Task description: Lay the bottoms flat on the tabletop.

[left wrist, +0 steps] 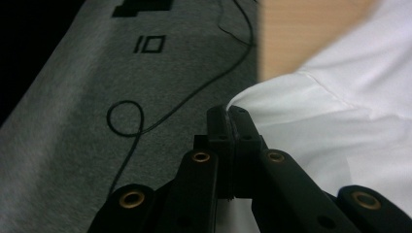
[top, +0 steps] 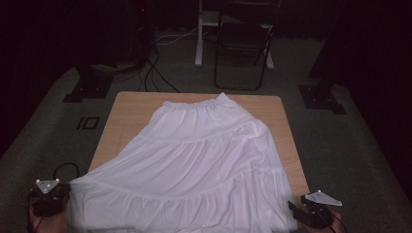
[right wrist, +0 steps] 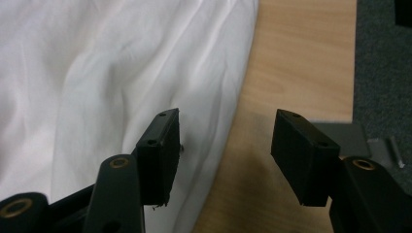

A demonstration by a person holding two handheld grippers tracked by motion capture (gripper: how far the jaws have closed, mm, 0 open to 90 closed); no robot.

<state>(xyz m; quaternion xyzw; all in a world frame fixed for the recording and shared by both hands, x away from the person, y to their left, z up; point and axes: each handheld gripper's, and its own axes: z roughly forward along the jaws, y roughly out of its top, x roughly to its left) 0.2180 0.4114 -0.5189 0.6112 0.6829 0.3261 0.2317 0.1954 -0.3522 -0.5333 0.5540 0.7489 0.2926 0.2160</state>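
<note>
A white tiered skirt (top: 194,155) lies spread flat over the wooden table (top: 128,109), waistband at the far edge, its wide hem hanging off the near edge towards me. That puts each bottom corner beside one of my hands, which suits lifting or folding it from the hem.

My left gripper (top: 47,196) sits low at the near left corner, off the table's side, pointing along the hem; its jaws are pressed together on the corner of the skirt's hem (left wrist: 243,104), and white cloth runs away from the tips.

My right gripper (right wrist: 223,155) is low at the near right corner, jaws spread wide and holding nothing, one over the skirt's edge, one over bare wood.
</note>
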